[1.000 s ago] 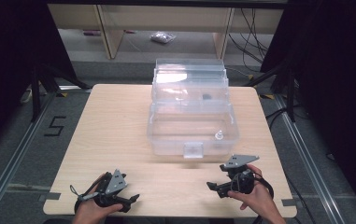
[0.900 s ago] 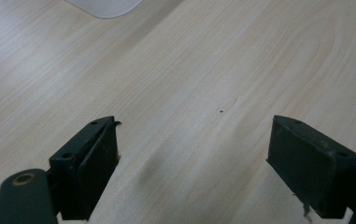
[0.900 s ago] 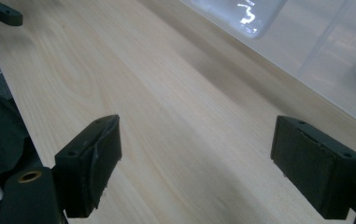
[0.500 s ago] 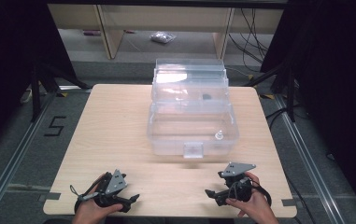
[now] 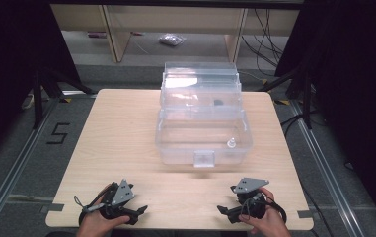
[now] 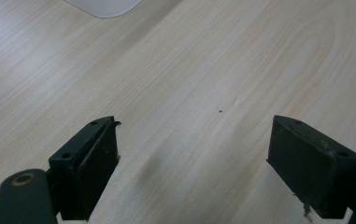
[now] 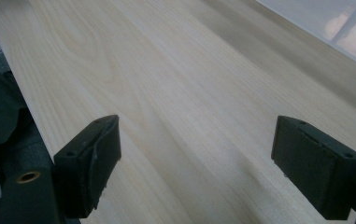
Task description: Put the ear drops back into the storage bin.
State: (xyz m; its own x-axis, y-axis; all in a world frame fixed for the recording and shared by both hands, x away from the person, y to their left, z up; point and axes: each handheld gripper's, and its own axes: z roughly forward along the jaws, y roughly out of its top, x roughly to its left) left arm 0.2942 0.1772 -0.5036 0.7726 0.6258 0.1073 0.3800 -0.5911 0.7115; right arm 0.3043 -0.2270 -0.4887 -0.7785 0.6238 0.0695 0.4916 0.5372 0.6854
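Both hand-held grippers rest low at the near edge of the counter (image 5: 126, 128), a pale wooden top that spreads ahead of them. Ahead of and between the two stands a clear plastic box (image 5: 203, 136), the biggest thing on the counter, well apart from either hand-held gripper. Its lid is thrown back, rising behind the open tub, farther from the hand-held grippers than the tub itself. A small square latch (image 5: 204, 158) sits on the front wall of the box, the part nearest the hand-held grippers. Inside the tub, toward the right hand-held gripper's side, lies a small clear knob-like piece (image 5: 231, 143); a small dark spot (image 5: 217, 102) shows through the lid beyond it, too small to identify.

The left hand-held gripper (image 5: 137, 213) lies in the person's left hand (image 5: 96, 223), with its tips pointing across toward the other hand-held gripper. In the left gripper view (image 6: 192, 158) its jaws stand wide apart with bare wood between them, and a corner of the box shows at the top edge. The right hand-held gripper (image 5: 224, 213) lies in the right hand (image 5: 267, 222), tips pointing back toward the left one. In the right gripper view (image 7: 196, 161) its jaws are likewise spread, nothing between them, and the box wall shows at the upper right.
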